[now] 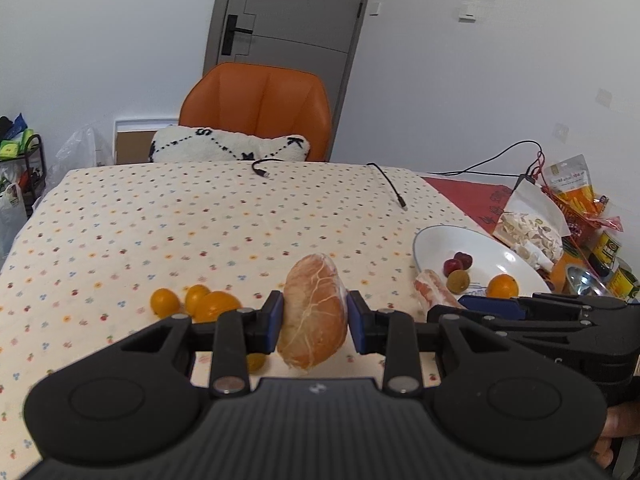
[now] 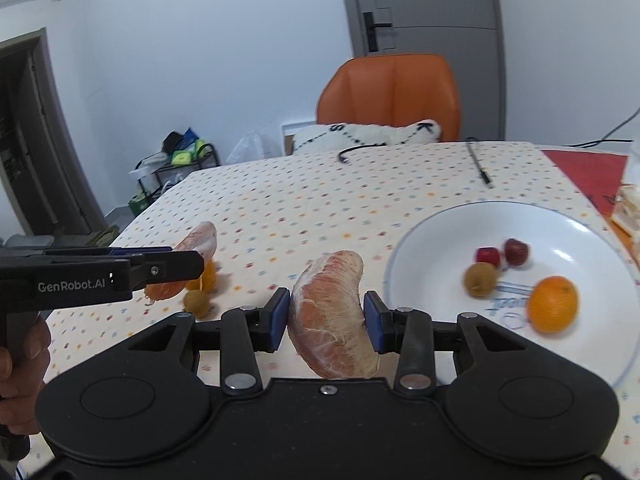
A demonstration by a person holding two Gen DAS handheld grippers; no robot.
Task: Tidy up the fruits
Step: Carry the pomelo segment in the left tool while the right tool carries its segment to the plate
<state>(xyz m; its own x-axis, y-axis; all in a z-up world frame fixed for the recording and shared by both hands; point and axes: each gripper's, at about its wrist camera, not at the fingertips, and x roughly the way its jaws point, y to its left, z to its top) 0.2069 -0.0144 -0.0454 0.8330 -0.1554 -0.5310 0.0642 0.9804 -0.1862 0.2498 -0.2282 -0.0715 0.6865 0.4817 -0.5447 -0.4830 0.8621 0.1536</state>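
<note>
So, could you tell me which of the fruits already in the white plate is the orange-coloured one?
It is the small round orange at the plate's near edge, the largest fruit there. The two red fruits and the brownish-green one lie just behind it.

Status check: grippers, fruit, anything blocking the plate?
Left gripper shut on pomelo segment. Right gripper shut on second segment. White plate holds small fruits, room left. Path looks clear.
</note>
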